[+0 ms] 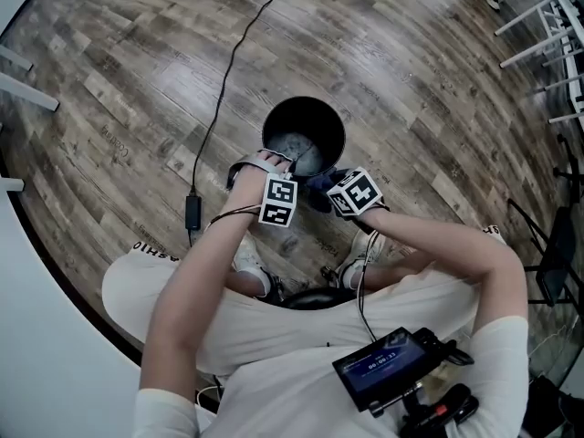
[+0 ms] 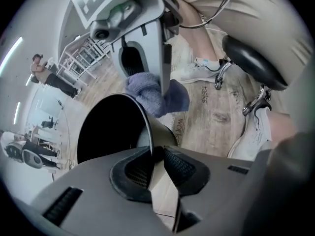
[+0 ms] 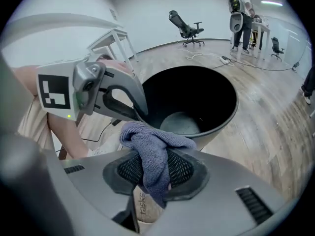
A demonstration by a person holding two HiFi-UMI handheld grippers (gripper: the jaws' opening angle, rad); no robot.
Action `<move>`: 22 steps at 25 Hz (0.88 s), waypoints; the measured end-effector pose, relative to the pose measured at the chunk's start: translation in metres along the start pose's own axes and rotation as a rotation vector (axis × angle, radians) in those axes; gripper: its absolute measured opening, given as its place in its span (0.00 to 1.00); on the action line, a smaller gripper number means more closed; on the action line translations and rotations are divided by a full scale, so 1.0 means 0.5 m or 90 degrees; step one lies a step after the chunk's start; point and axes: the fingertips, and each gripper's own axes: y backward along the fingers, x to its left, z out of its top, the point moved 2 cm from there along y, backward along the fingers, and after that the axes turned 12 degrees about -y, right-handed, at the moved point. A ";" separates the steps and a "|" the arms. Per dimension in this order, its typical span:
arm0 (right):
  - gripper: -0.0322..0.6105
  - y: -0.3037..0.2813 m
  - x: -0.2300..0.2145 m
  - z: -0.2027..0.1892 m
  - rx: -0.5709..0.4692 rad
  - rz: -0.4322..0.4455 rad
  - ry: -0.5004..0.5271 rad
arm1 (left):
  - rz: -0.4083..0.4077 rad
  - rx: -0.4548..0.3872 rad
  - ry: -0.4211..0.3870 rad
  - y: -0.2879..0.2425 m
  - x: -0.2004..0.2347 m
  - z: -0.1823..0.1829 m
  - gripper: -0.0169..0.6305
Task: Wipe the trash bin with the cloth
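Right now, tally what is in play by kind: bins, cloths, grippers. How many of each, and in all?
black trash bin: 1
blue-grey cloth: 1
grippers: 2, left gripper and right gripper
total: 4

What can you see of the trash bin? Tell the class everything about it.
The bin is a round, black, open-topped tub, seemingly plastic, with a grey, smudged bottom. It stands on the wooden floor in front of the person's feet. The left gripper clamps its near rim, with one jaw inside the wall and one outside.
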 end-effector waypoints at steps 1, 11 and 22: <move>0.21 -0.005 -0.005 0.003 0.008 0.001 0.000 | -0.002 -0.001 -0.004 0.000 -0.001 0.005 0.15; 0.21 -0.092 -0.072 -0.037 0.055 -0.044 0.060 | -0.001 -0.019 0.000 0.007 0.002 0.027 0.14; 0.21 -0.300 -0.181 -0.132 0.079 -0.103 0.074 | 0.019 -0.031 0.017 -0.001 0.016 0.046 0.14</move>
